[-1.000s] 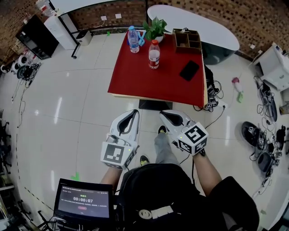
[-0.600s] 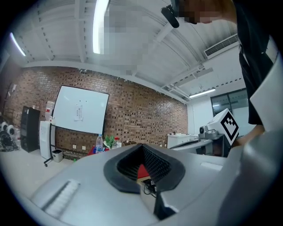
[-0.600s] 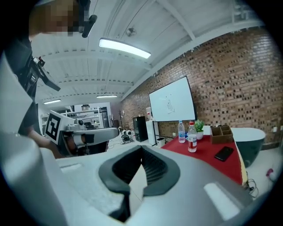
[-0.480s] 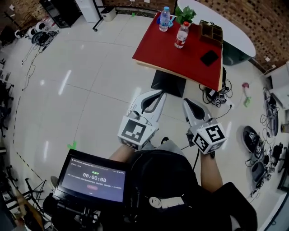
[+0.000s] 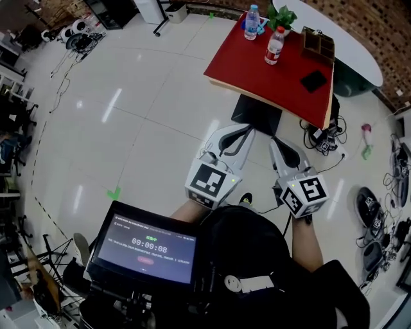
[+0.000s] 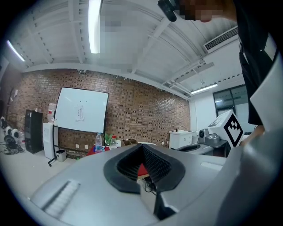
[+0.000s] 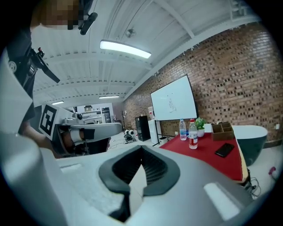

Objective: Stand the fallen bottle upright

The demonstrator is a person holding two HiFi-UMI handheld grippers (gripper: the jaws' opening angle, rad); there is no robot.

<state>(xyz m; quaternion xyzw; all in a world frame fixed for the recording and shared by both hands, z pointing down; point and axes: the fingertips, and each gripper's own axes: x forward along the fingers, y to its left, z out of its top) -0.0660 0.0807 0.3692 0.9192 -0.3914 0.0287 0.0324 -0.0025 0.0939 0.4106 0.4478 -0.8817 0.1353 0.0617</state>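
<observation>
Two clear bottles stand upright on the red table (image 5: pixel 257 67): a blue-capped bottle (image 5: pixel 252 21) at the far corner and a red-capped bottle (image 5: pixel 274 45) beside it. Neither bottle lies down. My left gripper (image 5: pixel 243 130) and right gripper (image 5: pixel 276 142) hang side by side over the floor, well short of the table, both shut and holding nothing. The left gripper view shows its shut jaws (image 6: pixel 142 148) with the bottles (image 6: pixel 98 142) far off. In the right gripper view the shut jaws (image 7: pixel 141 150) point towards the red-capped bottle (image 7: pixel 192 133).
On the table also sit a potted plant (image 5: pixel 282 16), a wooden organiser (image 5: pixel 319 42) and a black phone (image 5: pixel 314 80). A white oval table (image 5: pixel 350 42) stands behind. Cables and gear (image 5: pixel 379 218) lie on the floor at right. A tablet screen (image 5: pixel 151 247) is near my chest.
The red table has shifted to the upper right of the head view and looks smaller. Both grippers stay shut and side by side, farther from the table. More of the tablet shows.
</observation>
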